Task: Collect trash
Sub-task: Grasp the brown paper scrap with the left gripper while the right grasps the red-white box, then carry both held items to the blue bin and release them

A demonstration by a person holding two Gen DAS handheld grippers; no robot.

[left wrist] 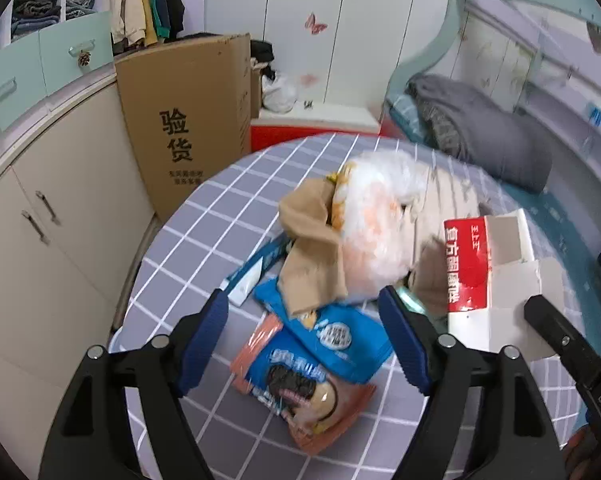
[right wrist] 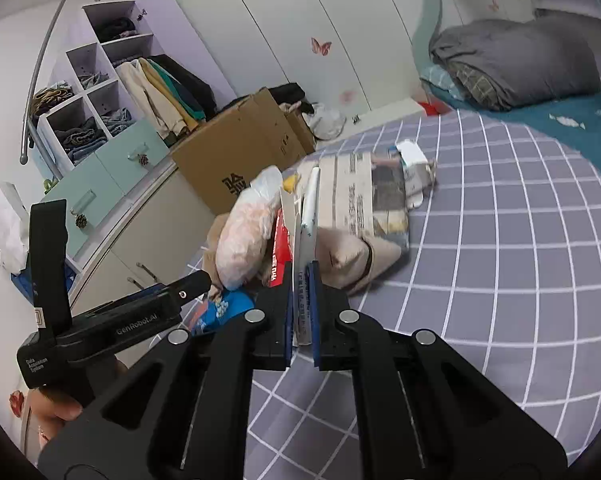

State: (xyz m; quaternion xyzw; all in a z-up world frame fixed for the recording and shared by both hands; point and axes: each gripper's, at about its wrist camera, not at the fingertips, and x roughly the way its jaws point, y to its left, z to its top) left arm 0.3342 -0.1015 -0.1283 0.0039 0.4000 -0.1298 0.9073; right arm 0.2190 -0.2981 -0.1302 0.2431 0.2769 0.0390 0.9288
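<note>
A pile of trash lies on the grey checked tablecloth (left wrist: 204,240). It holds a blue and pink cookie wrapper (left wrist: 300,384), a blue snack bag (left wrist: 340,332), brown paper (left wrist: 312,256) and a white plastic bag (left wrist: 380,220). My left gripper (left wrist: 304,340) is open and empty, its jaws standing either side of the wrappers. My right gripper (right wrist: 300,296) is shut on a red and white carton (right wrist: 304,236), also seen in the left wrist view (left wrist: 484,272). A folded newspaper (right wrist: 368,196) lies behind the pile.
A tall cardboard box (left wrist: 188,120) stands beyond the table's far left edge, beside beige cupboards (left wrist: 40,240). A bed with a grey folded blanket (right wrist: 516,64) lies to the right. White wardrobes stand at the back.
</note>
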